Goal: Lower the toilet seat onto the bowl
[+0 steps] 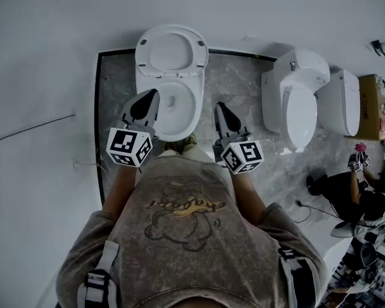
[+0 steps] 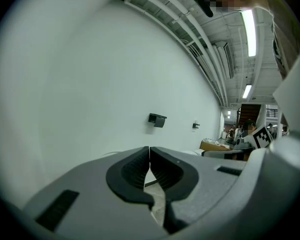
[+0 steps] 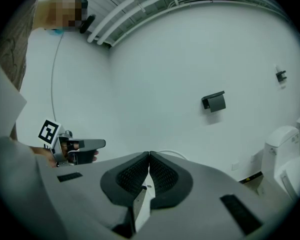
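Observation:
In the head view a white toilet stands against the white wall. Its seat and lid [image 1: 171, 51] are tipped up against the wall, above the uncovered bowl [image 1: 179, 111]. My left gripper [image 1: 153, 95] hovers over the bowl's left rim, jaws shut with nothing in them. To the right of the bowl my right gripper [image 1: 219, 106] is held level, also shut and empty. In the left gripper view the shut jaws [image 2: 149, 150] face the bare wall. The right gripper view shows its shut jaws [image 3: 149, 155], with the left gripper [image 3: 75, 149] off to the left.
Two more white toilets [image 1: 299, 98] [image 1: 344, 101] stand to the right on the marble floor panel [image 1: 115, 88]. A person [image 1: 354, 194] crouches at the right near a cardboard box [image 1: 373, 108]. A black holder [image 3: 213, 101] hangs on the wall. A thin cable [image 1: 32, 128] runs at the left.

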`<state>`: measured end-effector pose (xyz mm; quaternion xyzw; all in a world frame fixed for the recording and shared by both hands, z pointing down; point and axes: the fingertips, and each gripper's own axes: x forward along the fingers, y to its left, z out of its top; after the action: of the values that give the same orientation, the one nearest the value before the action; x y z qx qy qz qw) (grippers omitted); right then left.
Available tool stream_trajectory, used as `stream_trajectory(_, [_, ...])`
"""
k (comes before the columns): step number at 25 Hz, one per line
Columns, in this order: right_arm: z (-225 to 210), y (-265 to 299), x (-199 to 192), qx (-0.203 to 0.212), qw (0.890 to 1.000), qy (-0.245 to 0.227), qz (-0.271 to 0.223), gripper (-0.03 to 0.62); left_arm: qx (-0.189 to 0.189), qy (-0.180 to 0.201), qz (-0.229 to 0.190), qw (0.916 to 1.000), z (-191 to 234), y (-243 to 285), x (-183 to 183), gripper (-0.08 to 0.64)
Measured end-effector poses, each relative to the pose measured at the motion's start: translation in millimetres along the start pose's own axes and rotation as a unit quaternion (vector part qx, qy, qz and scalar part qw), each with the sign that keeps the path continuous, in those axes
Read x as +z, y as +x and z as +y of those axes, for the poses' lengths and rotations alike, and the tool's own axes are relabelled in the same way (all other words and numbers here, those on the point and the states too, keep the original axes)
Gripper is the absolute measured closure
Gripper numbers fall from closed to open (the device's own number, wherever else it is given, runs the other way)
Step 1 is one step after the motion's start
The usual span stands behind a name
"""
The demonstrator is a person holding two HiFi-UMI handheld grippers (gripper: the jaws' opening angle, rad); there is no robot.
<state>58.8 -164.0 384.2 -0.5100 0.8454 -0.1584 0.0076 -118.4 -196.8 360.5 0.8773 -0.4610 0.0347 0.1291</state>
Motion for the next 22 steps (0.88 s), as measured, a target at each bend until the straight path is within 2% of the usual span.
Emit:
stream_trajectory(6, [-7, 20, -1, 0.017, 1.0, 0.001, 0.004, 0.565, -0.002, -0.004, -0.006, 1.0, 5, 14, 1, 0.543])
stream_trajectory(9, [-11, 25, 1, 0.024, 1.0, -0.002, 0.004, 0.565, -0.006, -0.001, -0.013, 0.9999, 6, 22, 4, 0.463])
stream_trajectory(14, [-25, 28, 3, 0.024, 1.0, -0.002, 0.004, 0.566, -0.012, 0.031, -0.011, 0.9994, 5, 43, 6, 0.299])
stream_trajectory(22, [-41, 38, 1, 0.02, 1.0, 0.005, 0.009, 0.565, -0.017, 0.073, 0.03, 0.9967, 42, 100, -1, 0.281])
